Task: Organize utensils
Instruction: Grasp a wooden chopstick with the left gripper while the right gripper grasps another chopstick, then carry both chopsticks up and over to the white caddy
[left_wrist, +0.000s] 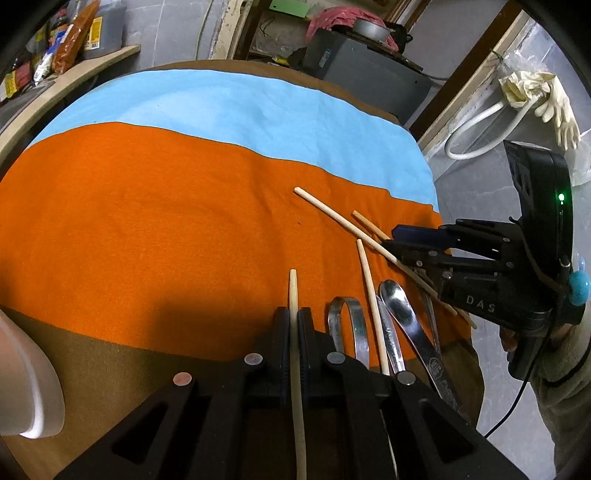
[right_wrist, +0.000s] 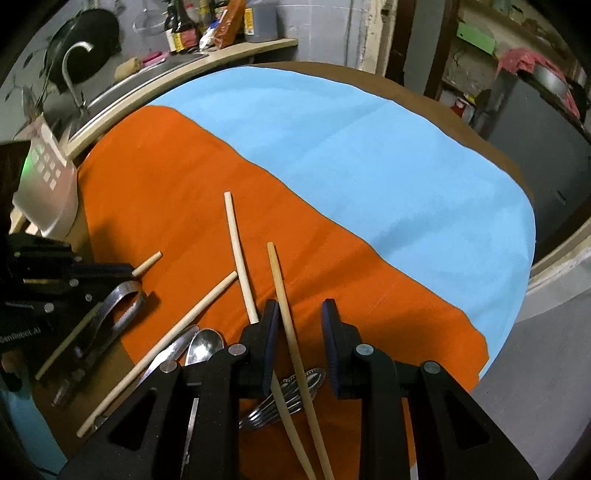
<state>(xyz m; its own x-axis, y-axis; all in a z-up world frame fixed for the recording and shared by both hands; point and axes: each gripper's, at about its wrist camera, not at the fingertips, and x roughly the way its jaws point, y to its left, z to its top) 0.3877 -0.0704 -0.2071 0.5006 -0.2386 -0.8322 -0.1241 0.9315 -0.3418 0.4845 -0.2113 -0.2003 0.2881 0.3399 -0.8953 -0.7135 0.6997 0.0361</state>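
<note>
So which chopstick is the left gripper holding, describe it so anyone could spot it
Start at the orange cloth and go to its near edge, where the utensils lie. The chopstick is clamped in the left gripper, left of the metal tongs. It alone runs straight between black fingers; the other chopsticks lie loose.

Cluttered home kitchen, sink tap, sauce bottles on the counter, rubber gloves hung up

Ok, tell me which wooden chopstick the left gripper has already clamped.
The pale wooden chopstick running straight between the left gripper's closed fingers; the other chopsticks lie loose on the orange cloth.
</note>
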